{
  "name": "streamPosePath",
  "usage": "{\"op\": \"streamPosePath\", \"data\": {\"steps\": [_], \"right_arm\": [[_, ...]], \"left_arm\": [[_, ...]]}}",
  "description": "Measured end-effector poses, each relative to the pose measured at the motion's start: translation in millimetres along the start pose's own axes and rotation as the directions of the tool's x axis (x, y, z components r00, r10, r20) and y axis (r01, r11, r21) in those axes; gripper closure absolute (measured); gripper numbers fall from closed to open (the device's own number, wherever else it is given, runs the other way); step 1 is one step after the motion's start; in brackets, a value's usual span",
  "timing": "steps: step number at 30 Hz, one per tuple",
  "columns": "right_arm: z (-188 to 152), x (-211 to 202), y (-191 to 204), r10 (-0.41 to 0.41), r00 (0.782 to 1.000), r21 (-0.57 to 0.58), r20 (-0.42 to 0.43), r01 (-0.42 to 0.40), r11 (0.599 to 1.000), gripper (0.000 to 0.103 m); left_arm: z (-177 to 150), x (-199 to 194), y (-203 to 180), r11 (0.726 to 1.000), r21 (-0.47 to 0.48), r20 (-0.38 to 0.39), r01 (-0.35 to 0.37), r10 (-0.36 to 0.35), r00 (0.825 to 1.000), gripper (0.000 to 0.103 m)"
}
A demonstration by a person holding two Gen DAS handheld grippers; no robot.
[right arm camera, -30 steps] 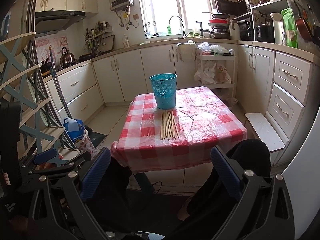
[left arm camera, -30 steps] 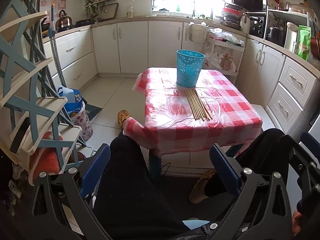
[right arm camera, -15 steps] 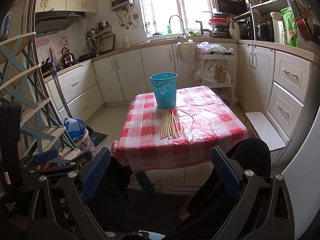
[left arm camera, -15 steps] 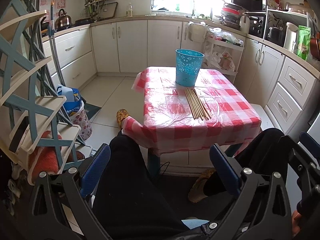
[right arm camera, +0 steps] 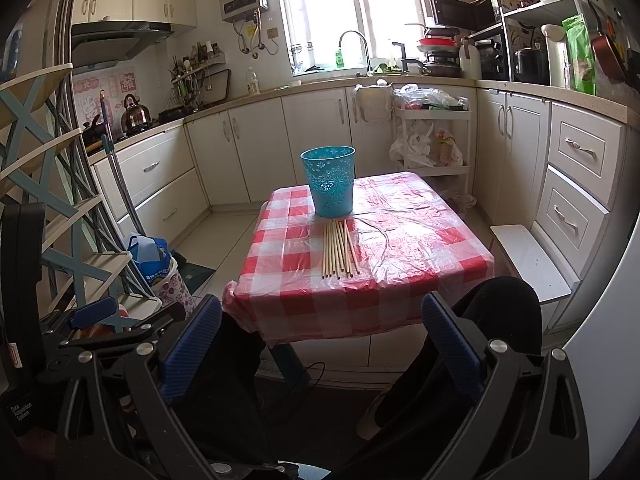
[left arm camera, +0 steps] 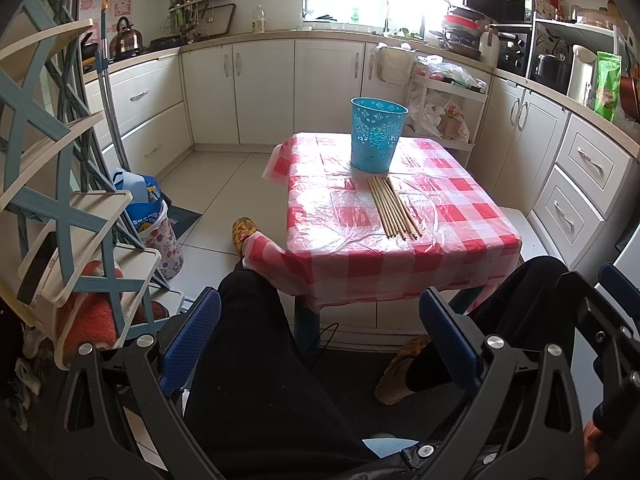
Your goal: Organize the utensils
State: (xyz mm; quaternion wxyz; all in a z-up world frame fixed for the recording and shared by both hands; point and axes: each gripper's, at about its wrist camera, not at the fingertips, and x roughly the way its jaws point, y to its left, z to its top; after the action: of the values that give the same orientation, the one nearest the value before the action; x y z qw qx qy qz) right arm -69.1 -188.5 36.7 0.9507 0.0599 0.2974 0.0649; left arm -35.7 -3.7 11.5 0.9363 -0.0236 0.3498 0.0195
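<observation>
Several wooden chopsticks [left arm camera: 394, 208] lie side by side on the red-checked tablecloth [left arm camera: 340, 240], just in front of an upright blue perforated holder [left arm camera: 377, 140]. The right wrist view shows the chopsticks [right arm camera: 339, 249] and the holder [right arm camera: 330, 181] too. My left gripper [left arm camera: 320, 340] is open and empty, held low over the person's lap, well short of the table. My right gripper [right arm camera: 320, 340] is open and empty, also low and short of the table's near edge [right arm camera: 320, 320].
A blue-and-cream rack [left arm camera: 52, 208] stands close on the left, with bags [left arm camera: 152, 216] on the floor by it. White cabinets [left arm camera: 576, 184] and a low white step [right arm camera: 528, 260] line the right. The person's legs [left arm camera: 256, 360] sit under the table edge.
Both views have shifted only slightly; the table and chopsticks appear a touch lower and nearer. Both grippers stay open and empty.
</observation>
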Motion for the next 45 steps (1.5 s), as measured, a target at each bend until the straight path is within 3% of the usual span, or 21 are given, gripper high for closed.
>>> {"op": "streamPosePath", "data": {"steps": [41,45], "right_arm": [[-1.4,3.7,1.6,0.004,1.0,-0.001,-0.008,-0.004,1.0,0.007],[2.5,14.8,2.0,0.01,1.0,-0.008,-0.013,-0.01,1.0,0.007]], "left_arm": [[-2.5,4.3,-2.2,1.0,0.001,-0.015,0.002,-0.002,1.0,0.008],[-2.7,15.7,-10.5,0.999,0.019,-0.028,0.031,-0.031,0.999,0.008]]}}
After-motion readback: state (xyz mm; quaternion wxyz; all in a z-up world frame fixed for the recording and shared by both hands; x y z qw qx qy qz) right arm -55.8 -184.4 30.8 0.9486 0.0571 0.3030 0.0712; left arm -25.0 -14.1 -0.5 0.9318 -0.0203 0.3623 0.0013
